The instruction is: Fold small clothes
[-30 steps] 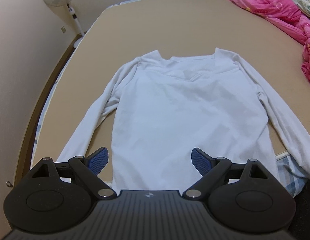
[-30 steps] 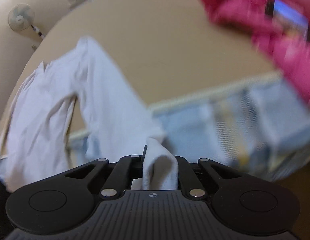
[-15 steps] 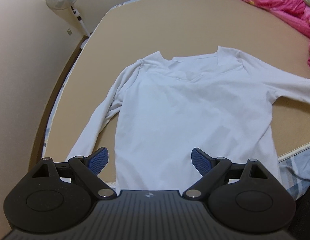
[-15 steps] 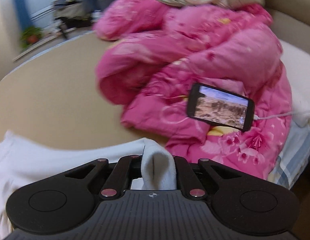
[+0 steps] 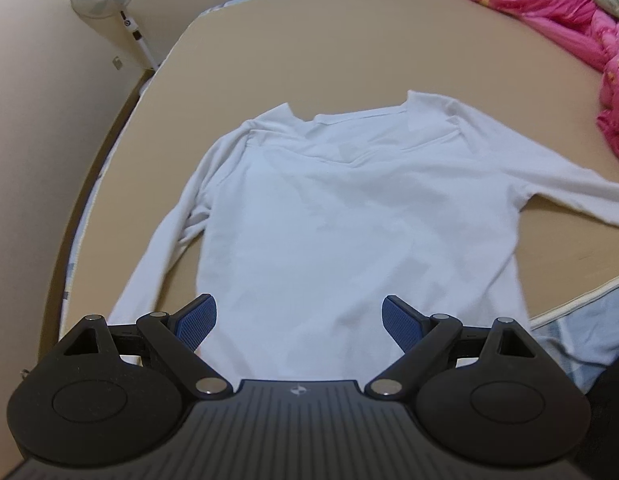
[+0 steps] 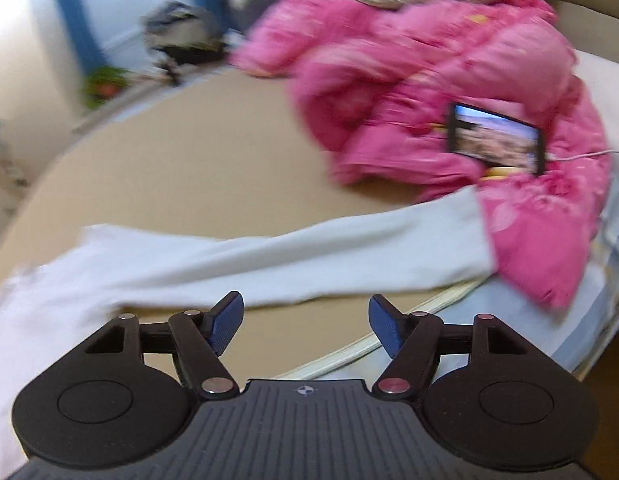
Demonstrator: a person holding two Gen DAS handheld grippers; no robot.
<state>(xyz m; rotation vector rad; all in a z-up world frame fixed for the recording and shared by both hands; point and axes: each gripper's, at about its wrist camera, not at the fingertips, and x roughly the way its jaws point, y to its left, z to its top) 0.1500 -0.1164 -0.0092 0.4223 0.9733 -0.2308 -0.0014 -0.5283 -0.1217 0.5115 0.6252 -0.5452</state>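
Fingers (image 6: pixel 225 322) of right gripper (image 6: pixel 305 324) opening, nothing between them now, sleeve (image 6: pixel 269 264) let go, lies stretched mid-frame toward pink quilt (image 6: pixel 449 80). Left gripper (image 5: pixel 299 322) wide, empty, over white shirt (image 5: pixel 349 220) flat on bed (image 5: pixel 349 40). Sleeve spread, folding next prob.

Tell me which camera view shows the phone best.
The right wrist view: the phone lies screen-up and lit on the pink quilt, though blurred. The left wrist view shows only the quilt's edge and no phone.

Left view: white shirt (image 5: pixel 349 220) hem hidden under gripper body below the jaws; far sleeve cut off right. Right view motion-blurred.
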